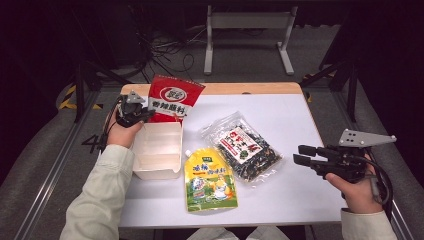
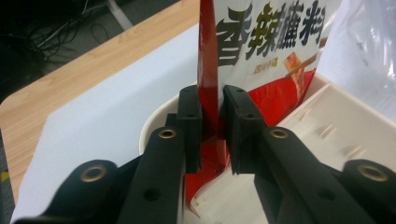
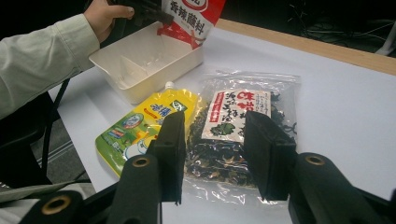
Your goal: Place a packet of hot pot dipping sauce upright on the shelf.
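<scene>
A red and white seasoning packet stands upright with its lower end in the far part of a white divided box. My left gripper is shut on the packet's left edge. In the left gripper view, both pads of that gripper press the red edge of the packet just above the box rim. My right gripper is open at the table's right side with nothing between its jaws. In its own view the right gripper points at the clear bag of dark seaweed.
A yellow spouted pouch lies flat in front of the box, and the seaweed bag lies to its right. The white table top has bare room at the back right. A metal frame stands on the floor beyond.
</scene>
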`<act>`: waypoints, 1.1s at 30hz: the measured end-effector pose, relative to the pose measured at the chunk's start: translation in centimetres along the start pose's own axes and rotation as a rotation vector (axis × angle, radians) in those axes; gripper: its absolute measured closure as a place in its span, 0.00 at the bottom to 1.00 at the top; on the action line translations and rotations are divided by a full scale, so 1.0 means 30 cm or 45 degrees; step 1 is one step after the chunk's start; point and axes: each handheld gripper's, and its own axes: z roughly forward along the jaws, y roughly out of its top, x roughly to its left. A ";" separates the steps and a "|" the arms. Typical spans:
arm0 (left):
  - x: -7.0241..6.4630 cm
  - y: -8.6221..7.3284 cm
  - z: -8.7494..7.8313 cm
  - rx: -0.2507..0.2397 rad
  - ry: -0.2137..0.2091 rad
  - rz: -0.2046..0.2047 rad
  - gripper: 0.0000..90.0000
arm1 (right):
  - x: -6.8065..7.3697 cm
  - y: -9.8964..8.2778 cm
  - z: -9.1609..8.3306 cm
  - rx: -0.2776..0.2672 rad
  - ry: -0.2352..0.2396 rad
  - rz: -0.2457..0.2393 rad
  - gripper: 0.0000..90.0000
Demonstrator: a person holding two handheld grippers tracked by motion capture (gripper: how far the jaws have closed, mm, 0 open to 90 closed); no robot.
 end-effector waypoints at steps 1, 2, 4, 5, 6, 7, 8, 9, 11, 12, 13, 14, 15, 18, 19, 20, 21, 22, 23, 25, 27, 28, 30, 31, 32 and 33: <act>-0.002 0.000 0.006 0.016 0.013 0.006 0.88 | 0.000 0.000 0.000 0.000 0.001 0.002 0.65; -0.004 -0.002 0.014 0.049 0.014 0.001 0.89 | 0.000 0.000 0.001 0.001 0.003 0.002 0.65; -0.006 -0.007 0.031 0.102 0.030 0.000 0.89 | 0.001 -0.001 0.003 0.001 0.003 0.001 0.65; -0.007 -0.010 0.038 0.119 0.033 -0.006 0.89 | 0.001 -0.001 0.003 0.005 0.003 -0.002 0.65; -0.007 -0.010 0.041 0.128 0.034 -0.012 0.89 | 0.003 -0.001 0.004 0.006 0.004 -0.002 0.65; -0.006 -0.010 0.044 0.135 0.030 -0.019 0.90 | 0.003 -0.001 0.004 0.006 0.006 -0.003 0.65; -0.006 -0.010 0.046 0.147 0.031 -0.016 0.90 | 0.004 0.000 0.005 0.006 0.007 -0.003 0.65; -0.007 -0.013 0.050 0.153 0.033 -0.018 0.90 | 0.004 0.000 0.005 0.006 0.008 -0.004 0.65; -0.003 -0.018 0.055 0.164 0.029 -0.022 0.89 | 0.004 0.000 0.007 0.009 0.008 -0.005 0.65; -0.003 -0.020 0.057 0.157 0.033 -0.030 0.89 | 0.004 0.000 0.008 0.011 0.008 -0.005 0.65; -0.003 -0.020 0.056 0.157 0.031 -0.039 0.89 | 0.005 0.000 0.010 0.011 0.009 -0.003 0.65; -0.004 -0.018 0.053 0.163 0.027 -0.055 0.89 | 0.005 -0.001 0.012 0.015 0.007 -0.006 0.65; -0.002 -0.017 0.049 0.175 0.023 -0.068 0.88 | 0.004 -0.001 0.013 0.016 0.007 -0.009 0.65; -0.003 -0.016 0.038 0.185 0.005 -0.093 0.81 | 0.000 -0.003 0.016 0.021 0.006 -0.002 0.65; 0.000 -0.016 0.032 0.175 -0.005 -0.108 0.76 | -0.002 -0.004 0.017 0.021 0.004 -0.001 0.65; 0.000 -0.015 0.027 0.158 -0.029 -0.133 0.72 | -0.005 -0.005 0.018 0.023 0.005 0.002 0.65; -0.004 -0.014 0.023 0.154 -0.033 -0.137 0.66 | -0.006 -0.006 0.020 0.025 0.001 0.004 0.65; -0.007 -0.012 0.020 0.152 -0.027 -0.126 0.62 | -0.008 -0.006 0.020 0.027 -0.001 0.003 0.65; -0.012 -0.009 0.013 0.146 -0.021 -0.116 0.59 | -0.008 -0.006 0.021 0.028 -0.002 0.003 0.65; -0.019 -0.007 -0.006 0.138 -0.026 -0.112 0.55 | -0.008 -0.006 0.023 0.032 -0.008 0.002 0.65; -0.020 -0.011 -0.029 0.108 -0.031 -0.123 0.53 | -0.007 -0.005 0.023 0.035 -0.018 -0.003 0.65; -0.016 -0.015 -0.045 0.090 -0.041 -0.139 0.52 | -0.008 -0.005 0.023 0.037 -0.025 -0.006 0.64; -0.013 -0.023 -0.071 0.058 -0.057 -0.164 0.50 | -0.012 -0.006 0.026 0.042 -0.042 -0.011 0.64; -0.013 -0.023 -0.071 0.058 -0.057 -0.164 0.49 | -0.014 -0.007 0.028 0.044 -0.047 -0.008 0.64; -0.011 -0.026 -0.082 0.044 -0.058 -0.163 0.49 | -0.014 -0.007 0.028 0.044 -0.047 -0.008 0.64; -0.013 -0.029 -0.108 0.022 -0.064 -0.161 0.49 | -0.018 -0.008 0.033 0.055 -0.063 -0.012 0.64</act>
